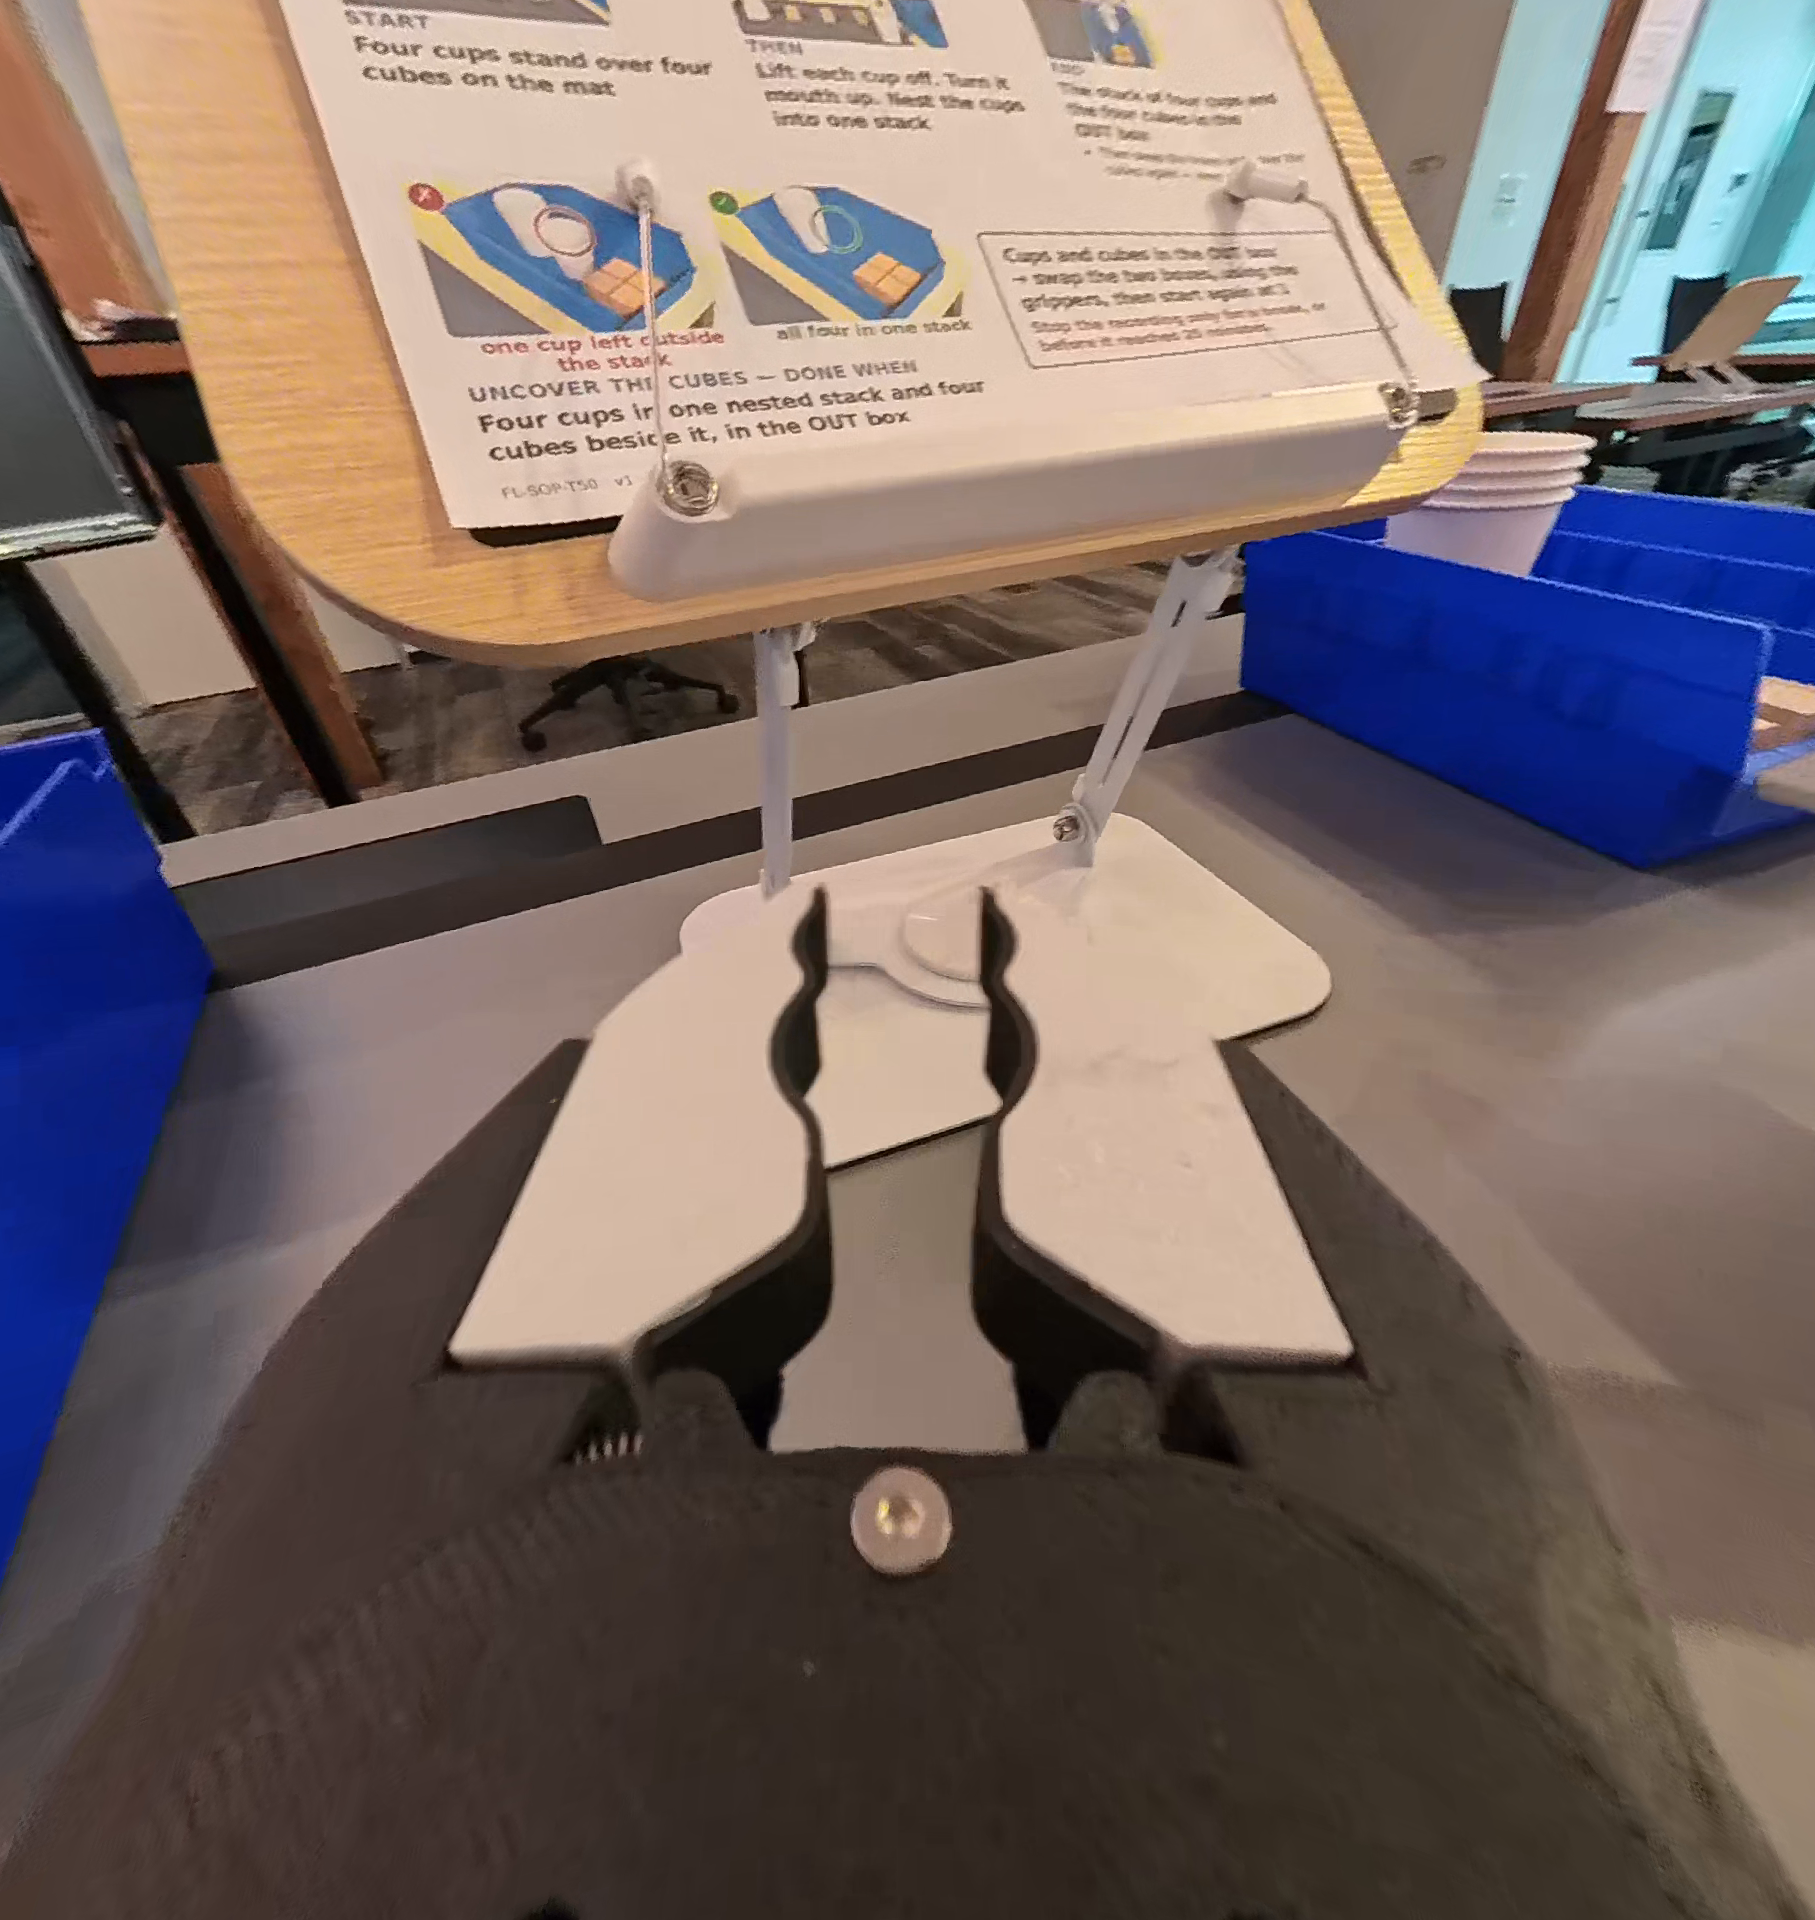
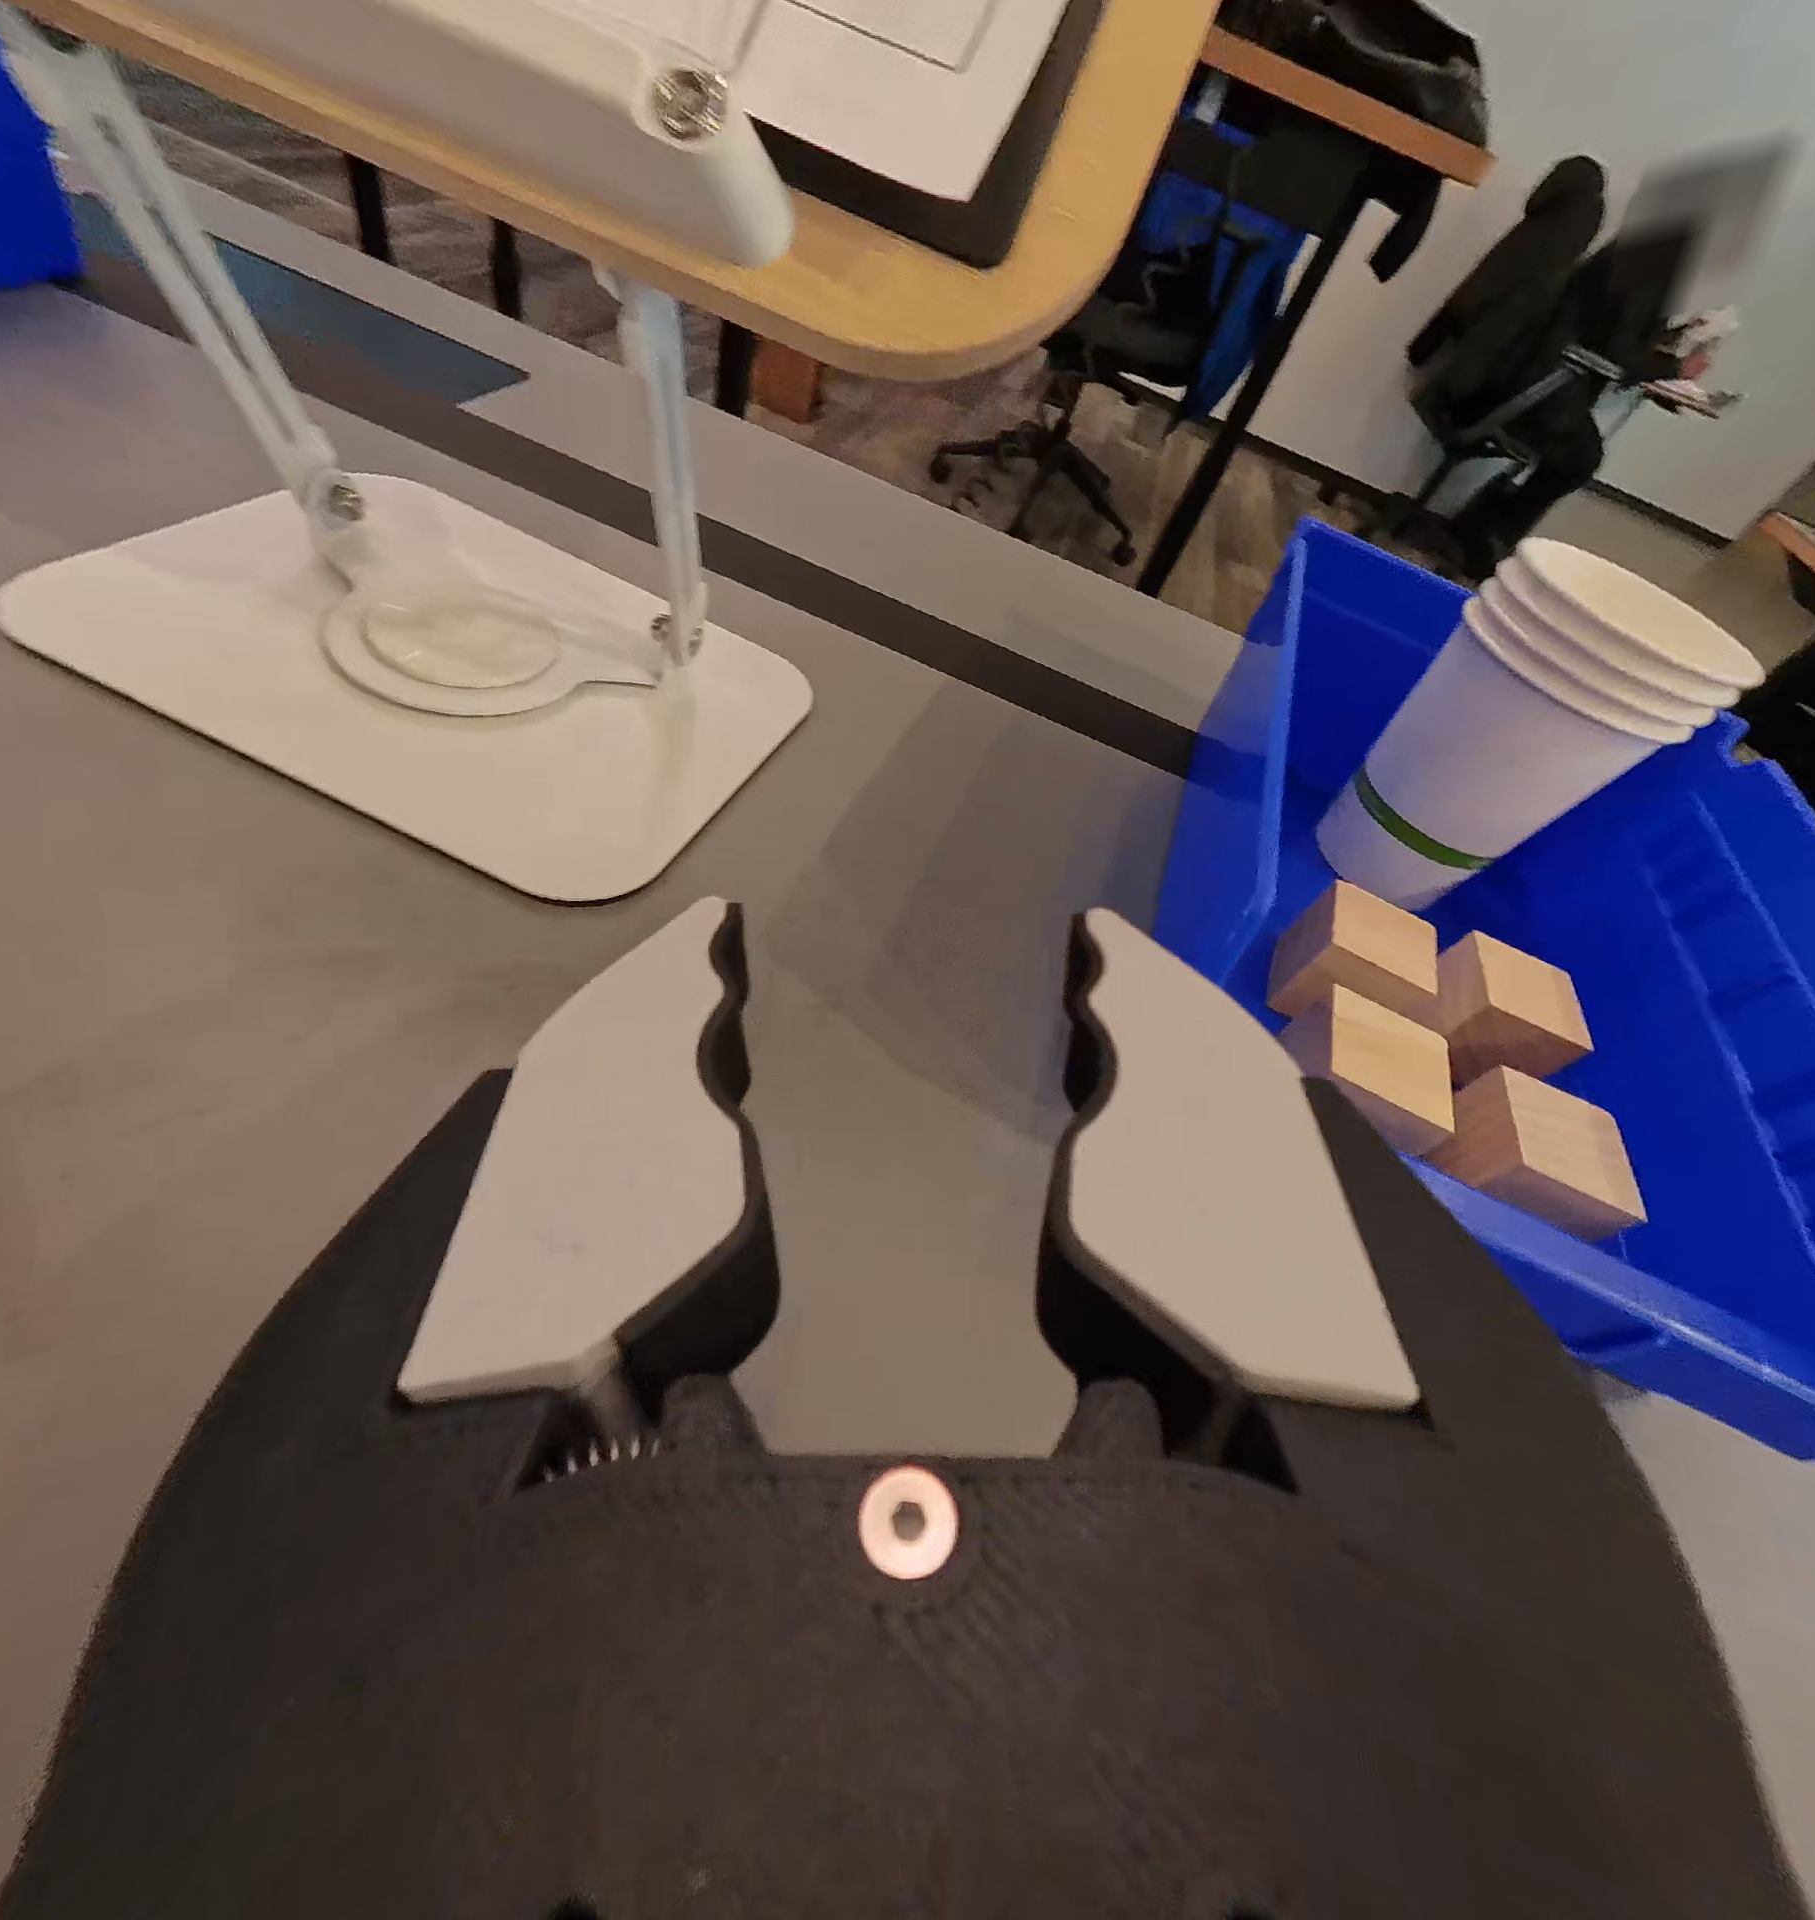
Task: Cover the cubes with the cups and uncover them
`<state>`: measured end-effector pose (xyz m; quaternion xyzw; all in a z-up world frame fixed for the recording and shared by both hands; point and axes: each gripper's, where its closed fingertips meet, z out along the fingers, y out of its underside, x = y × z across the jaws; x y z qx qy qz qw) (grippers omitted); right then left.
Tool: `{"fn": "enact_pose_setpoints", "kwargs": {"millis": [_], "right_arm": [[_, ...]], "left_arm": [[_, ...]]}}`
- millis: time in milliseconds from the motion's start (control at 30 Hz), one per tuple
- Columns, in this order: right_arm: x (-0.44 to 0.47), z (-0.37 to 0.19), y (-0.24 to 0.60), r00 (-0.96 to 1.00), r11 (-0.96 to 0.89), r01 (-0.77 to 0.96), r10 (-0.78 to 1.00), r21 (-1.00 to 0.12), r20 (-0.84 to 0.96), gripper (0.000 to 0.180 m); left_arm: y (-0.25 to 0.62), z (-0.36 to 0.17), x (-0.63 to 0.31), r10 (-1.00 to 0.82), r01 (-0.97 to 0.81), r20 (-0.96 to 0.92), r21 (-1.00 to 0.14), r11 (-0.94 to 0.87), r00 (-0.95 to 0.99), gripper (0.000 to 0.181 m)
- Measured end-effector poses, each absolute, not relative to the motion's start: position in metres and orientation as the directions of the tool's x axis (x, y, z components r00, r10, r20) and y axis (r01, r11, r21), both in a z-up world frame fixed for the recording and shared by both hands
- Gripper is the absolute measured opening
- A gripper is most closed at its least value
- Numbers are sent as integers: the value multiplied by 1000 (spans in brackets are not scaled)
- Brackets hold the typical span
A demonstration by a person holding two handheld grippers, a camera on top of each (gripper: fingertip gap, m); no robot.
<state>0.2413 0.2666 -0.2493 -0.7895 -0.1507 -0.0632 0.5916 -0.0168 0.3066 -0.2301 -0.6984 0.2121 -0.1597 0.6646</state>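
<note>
— What have your jaws got hold of?

— Nothing. My left gripper (image 1: 903, 914) stands a narrow way open over the grey table (image 1: 1505, 1091), with only the white base (image 1: 1194, 966) of the document stand past its tips. My right gripper (image 2: 908, 935) is spread wider, bare table between its fingers.

— And the cups and cubes?

— Off to my right, in a blue bin (image 2: 1235, 831). The white cups (image 2: 1526, 727) are nested in one stack, mouth up and leaning, a green band near the bottom. Four wooden cubes (image 2: 1443, 1049) sit bunched together just beside the stack, on the side nearer me.

— Anything else?

— A second blue bin (image 1: 51, 1039) at my far left, and the stand's wooden board (image 1: 290, 312) holding a printed sheet (image 1: 778, 260) overhead.
</note>
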Motion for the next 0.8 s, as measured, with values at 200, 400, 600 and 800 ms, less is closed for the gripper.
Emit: {"fn": "enact_pose_setpoints", "kwargs": {"millis": [200,400,600,800], "right_arm": [[246,-254,270,951,-267,307,113,-914,286,71],[246,-252,269,957,-257,289,111,-922,268,75],[248,-245,264,956,-226,287,121,-931,266,75],[260,-227,257,960,-175,270,118,-947,252,69]], "left_arm": [[317,-240,-24,-433,-82,-38,-993,-83,901,60],[319,-240,-26,-414,-77,-39,-994,-77,909,59],[318,-241,-27,-402,-104,-66,-992,-72,913,53],[315,-236,-38,-375,-113,-88,-993,-44,923,45]]}}
